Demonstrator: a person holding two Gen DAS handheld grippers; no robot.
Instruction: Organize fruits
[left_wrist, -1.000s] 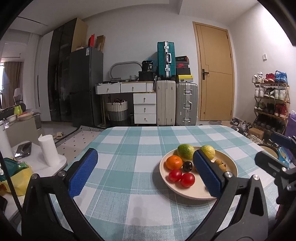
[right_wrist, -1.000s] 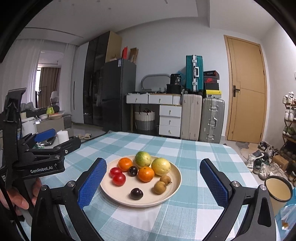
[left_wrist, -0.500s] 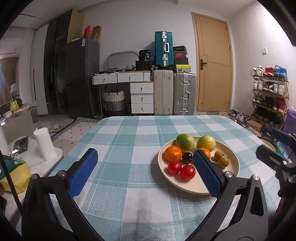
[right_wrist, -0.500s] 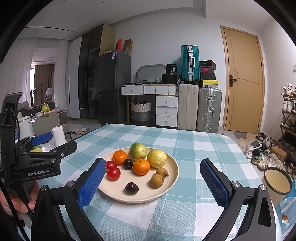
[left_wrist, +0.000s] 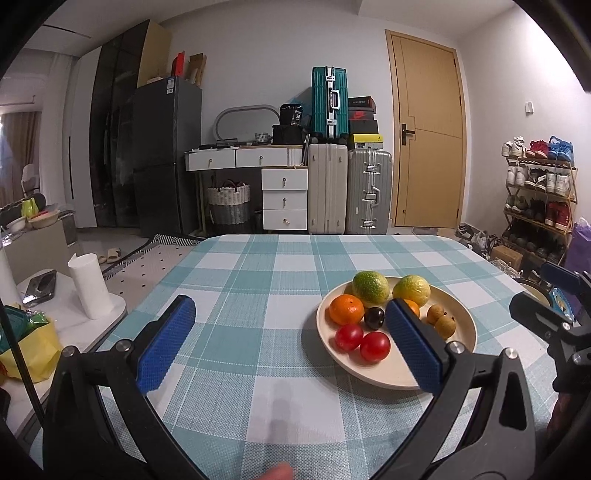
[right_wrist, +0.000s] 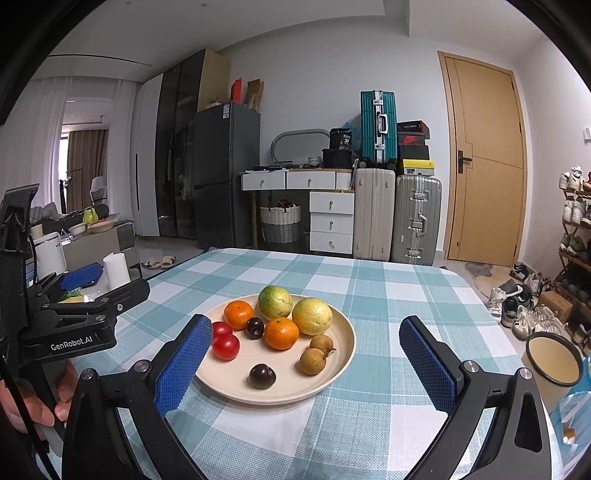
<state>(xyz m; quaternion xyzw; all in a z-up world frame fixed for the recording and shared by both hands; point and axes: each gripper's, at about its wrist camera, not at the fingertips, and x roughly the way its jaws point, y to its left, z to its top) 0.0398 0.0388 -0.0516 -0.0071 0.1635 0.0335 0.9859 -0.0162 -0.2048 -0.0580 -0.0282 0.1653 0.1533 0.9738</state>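
Both the left gripper and right gripper gape empty; approach the plate low, pinching one tomato gently (it bruises).

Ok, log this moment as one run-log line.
stage: approach | left gripper: open, empty, above cloth | right gripper: open, empty, facing plate | fruit: all on plate, none gripped

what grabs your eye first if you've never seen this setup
The cream plate piled with fruit on the teal checked tablecloth: two oranges, two red tomatoes, a green guava. Next, the open right gripper framing it.
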